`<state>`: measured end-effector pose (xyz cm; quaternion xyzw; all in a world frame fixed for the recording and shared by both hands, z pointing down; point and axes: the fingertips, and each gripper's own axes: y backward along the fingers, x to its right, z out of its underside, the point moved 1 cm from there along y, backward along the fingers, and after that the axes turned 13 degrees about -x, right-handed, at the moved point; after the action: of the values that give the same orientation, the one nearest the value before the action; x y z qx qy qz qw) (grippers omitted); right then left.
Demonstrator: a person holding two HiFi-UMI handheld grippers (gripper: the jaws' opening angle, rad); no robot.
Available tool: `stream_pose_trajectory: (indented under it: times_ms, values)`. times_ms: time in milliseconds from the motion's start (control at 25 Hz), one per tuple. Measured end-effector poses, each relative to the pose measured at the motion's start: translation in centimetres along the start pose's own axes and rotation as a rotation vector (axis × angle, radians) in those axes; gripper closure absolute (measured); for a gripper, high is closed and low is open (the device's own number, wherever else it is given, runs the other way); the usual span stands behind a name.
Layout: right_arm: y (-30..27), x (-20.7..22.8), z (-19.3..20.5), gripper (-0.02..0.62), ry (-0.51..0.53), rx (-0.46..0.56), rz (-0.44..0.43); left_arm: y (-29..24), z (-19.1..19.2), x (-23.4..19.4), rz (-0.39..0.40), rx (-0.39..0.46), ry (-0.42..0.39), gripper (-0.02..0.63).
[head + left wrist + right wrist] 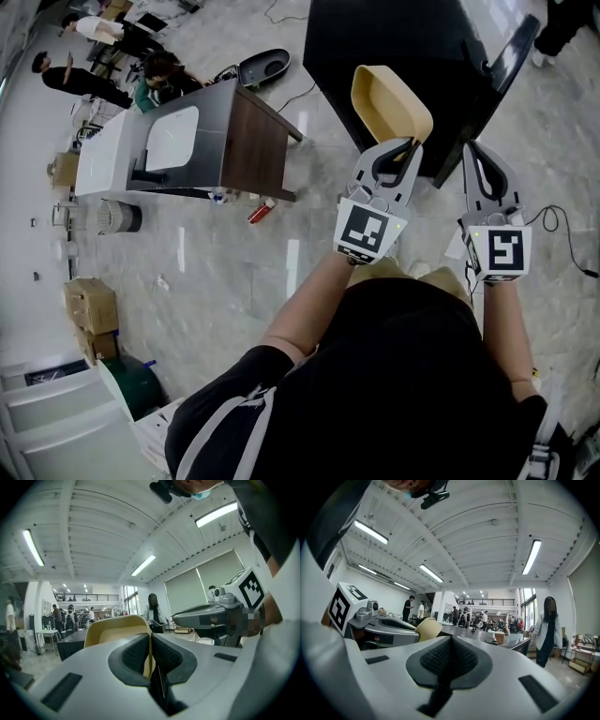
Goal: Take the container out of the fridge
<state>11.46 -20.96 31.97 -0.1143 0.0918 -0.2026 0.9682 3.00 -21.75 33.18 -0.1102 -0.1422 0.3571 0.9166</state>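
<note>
1. Container (389,101): tan, shallow, open-topped, apparently empty. It is held in the air and tilted, above the edge of a black bench (375,33) and the marble floor (234,272). It touches nothing but the left tool.
2. Left tool (405,145): pinching the container's rim. The left gripper view shows the tan wall running down the narrow seam between the two jaws.
3. Right tool (475,150): jaws pressed together on nothing, just beside the left tool and apart from the container.
4. Fridge: none identifiable in any view. An open room with distant people (141,66) fills the background.
5. Progress, as a judgement: removal looks done, since the container hangs free in the grip with no shelf or door around it. What is left is probably only setting it down, and perhaps shutting a door that is out of view.
</note>
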Motion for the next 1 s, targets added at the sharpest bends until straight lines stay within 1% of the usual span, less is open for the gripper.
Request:
stream_pose_trajectory:
  times_ms: [520, 1000]
  values:
    - [4.0, 0.0, 0.8, 0.560, 0.019, 0.019, -0.024, 2.0, -1.1, 3.2, -0.039, 0.020, 0.009, 0.569]
    - [9.7, 0.4, 2.8, 0.560, 0.014, 0.042, -0.045, 3.8, -2.2, 8.4, -0.073, 0.049, 0.003, 0.571]
